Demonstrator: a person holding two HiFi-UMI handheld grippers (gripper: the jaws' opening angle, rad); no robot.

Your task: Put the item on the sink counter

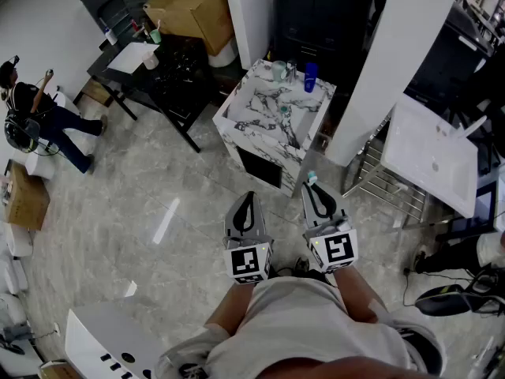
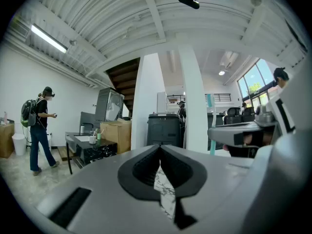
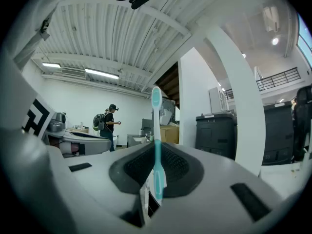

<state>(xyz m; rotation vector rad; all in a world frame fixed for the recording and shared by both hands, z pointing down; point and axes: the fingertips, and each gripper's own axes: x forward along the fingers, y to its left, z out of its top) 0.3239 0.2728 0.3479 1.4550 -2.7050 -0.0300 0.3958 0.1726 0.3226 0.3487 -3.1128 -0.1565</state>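
Right claw (image 1: 314, 188) is nearly closed, pinching the teal toothbrush (image 3: 156, 130) upright by its lower handle. Left claw (image 1: 248, 202) is closed, empty. Marble sink surface (image 1: 246, 101) is well ahead. Risk: the thin handle pivots or slips from the pinch, or knocks the cups (image 1: 278, 70) there.

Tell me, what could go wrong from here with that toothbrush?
1. The right gripper pinches the thin toothbrush only near one end. Most of it stands free, so it might swivel or slip out.
2. Cups and a blue cup crowd the far edge of the sink counter. Setting the toothbrush down there could knock one over.
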